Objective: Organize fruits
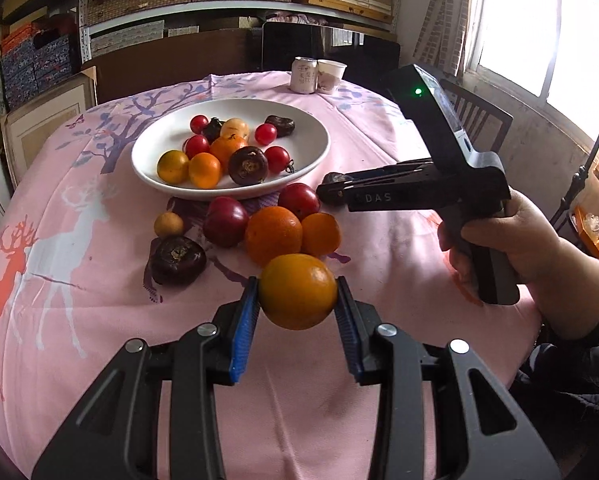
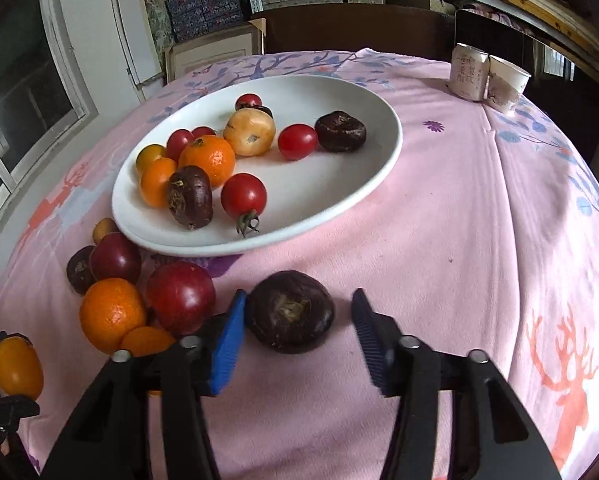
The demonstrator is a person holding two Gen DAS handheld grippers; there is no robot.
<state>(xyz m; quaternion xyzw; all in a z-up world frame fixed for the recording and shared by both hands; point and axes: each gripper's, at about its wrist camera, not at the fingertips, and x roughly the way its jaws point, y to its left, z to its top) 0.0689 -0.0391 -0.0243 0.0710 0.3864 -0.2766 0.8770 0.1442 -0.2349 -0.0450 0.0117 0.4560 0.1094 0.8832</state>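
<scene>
Both hand-held grippers are black with blue ribbed pads. Left gripper (image 1: 297, 300) pinches a round yellow-orange fruit (image 1: 298, 291) between its two pads, lifted above the pink tablecloth with deer print (image 1: 379, 264). Right gripper (image 2: 297, 322) has its jaws around a dark purple-brown round fruit (image 2: 290, 311) that lies on the cloth; its left pad (image 2: 229, 344) touches the fruit, but a gap shows between the fruit and the other pad, so it is not pinched. A person's hand (image 1: 511, 236) holds this gripper by the handle.

One oval white ceramic plate (image 2: 371, 184) stands beyond both grippers. On it I count about twelve pieces: five small red cherry tomatoes, three dark brown fruits, three orange or yellow citrus fruits and one pale yellow fruit (image 2: 250, 132).

On the cloth, between the plate and the grippers, six more loose pieces lie: two dark red plums, two oranges touching each other, one small yellow-brown fruit (image 1: 168, 224) and one dark brown fruit (image 1: 178, 259). This group lies directly between the held yellow-orange fruit and the plate. One plum (image 2: 180, 296) is just beside the left pad of the right gripper.

At the far edge one pale drink can (image 1: 303, 75) and one white paper cup (image 1: 330, 75) stand touching.
</scene>
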